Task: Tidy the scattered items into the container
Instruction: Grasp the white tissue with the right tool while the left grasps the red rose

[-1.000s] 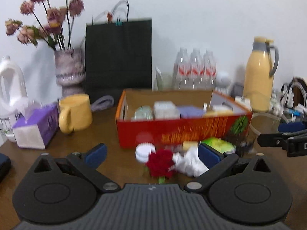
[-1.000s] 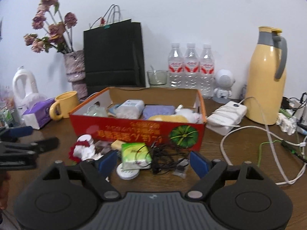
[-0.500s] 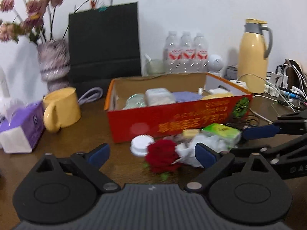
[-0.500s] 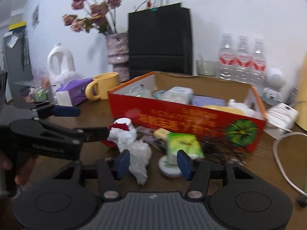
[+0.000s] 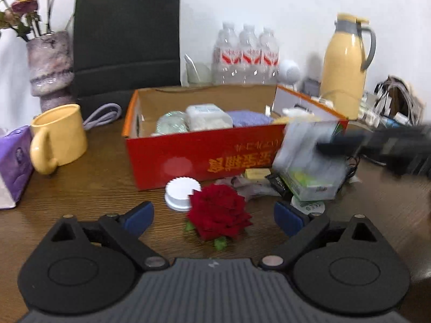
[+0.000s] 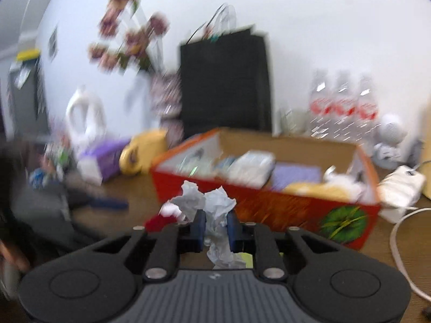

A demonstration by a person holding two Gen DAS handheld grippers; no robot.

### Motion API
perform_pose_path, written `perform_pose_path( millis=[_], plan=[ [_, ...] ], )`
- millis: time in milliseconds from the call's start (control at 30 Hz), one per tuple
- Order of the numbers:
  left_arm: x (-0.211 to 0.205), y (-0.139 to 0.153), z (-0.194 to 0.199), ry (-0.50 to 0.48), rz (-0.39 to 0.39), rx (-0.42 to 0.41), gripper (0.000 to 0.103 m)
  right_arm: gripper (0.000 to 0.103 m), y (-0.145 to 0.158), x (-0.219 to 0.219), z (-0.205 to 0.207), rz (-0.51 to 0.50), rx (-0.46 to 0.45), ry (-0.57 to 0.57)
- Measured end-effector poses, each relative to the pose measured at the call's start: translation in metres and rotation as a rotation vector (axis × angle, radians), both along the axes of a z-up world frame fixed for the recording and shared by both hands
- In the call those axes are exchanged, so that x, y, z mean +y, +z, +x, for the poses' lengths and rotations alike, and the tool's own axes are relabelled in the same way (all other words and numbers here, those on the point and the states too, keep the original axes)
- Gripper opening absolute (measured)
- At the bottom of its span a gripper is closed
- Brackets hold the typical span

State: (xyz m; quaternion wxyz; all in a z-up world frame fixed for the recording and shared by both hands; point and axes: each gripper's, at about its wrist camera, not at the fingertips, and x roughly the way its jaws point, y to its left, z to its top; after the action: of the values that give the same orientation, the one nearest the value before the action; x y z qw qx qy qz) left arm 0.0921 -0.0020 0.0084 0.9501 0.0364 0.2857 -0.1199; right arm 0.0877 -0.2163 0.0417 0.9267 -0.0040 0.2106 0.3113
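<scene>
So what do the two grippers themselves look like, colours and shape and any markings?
Both look alike. The left gripper has a matte black body with two round housings, each with a raised disc, angled black link arms with silver pivot pins, blue pads and a grey ribbed centre plate bearing a small white mark. The right gripper shows the same black frame, silver pins and blue pads. No cables or sleeves are visible.
</scene>
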Motion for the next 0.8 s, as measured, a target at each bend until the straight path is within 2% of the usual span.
perform_pose_path(
  millis=[100,133,200,267,367,467,633,800],
  plan=[
    [-0.012,-0.005,0.011,0.018,0.044,0.001,0.097,0.016,0.009,-0.023,0.0,0.086,-0.038,-0.045],
    [-0.014,-0.007,0.014,0.017,0.046,0.003,0.093,0.016,0.009,-0.029,0.0,0.108,-0.04,-0.054],
    [-0.013,-0.01,0.02,0.024,0.029,0.038,0.083,0.016,0.006,-0.037,0.004,0.133,-0.027,-0.063],
    [-0.012,-0.012,0.022,0.039,0.014,0.072,0.057,0.016,0.0,-0.039,0.007,0.135,-0.011,-0.067],
    [-0.009,-0.012,0.019,0.07,0.005,0.077,0.045,0.016,-0.002,-0.036,0.001,0.105,-0.035,-0.056],
    [-0.007,-0.004,0.008,0.096,-0.02,0.067,0.042,0.016,-0.002,-0.03,-0.01,0.085,-0.066,-0.039],
    [0.001,0.02,-0.037,0.141,-0.016,-0.022,0.041,0.016,-0.008,-0.023,-0.034,0.032,-0.074,-0.076],
    [0.01,0.034,-0.089,0.161,-0.104,-0.06,0.041,0.016,-0.01,-0.029,-0.074,0.061,-0.057,-0.138]
  ],
)
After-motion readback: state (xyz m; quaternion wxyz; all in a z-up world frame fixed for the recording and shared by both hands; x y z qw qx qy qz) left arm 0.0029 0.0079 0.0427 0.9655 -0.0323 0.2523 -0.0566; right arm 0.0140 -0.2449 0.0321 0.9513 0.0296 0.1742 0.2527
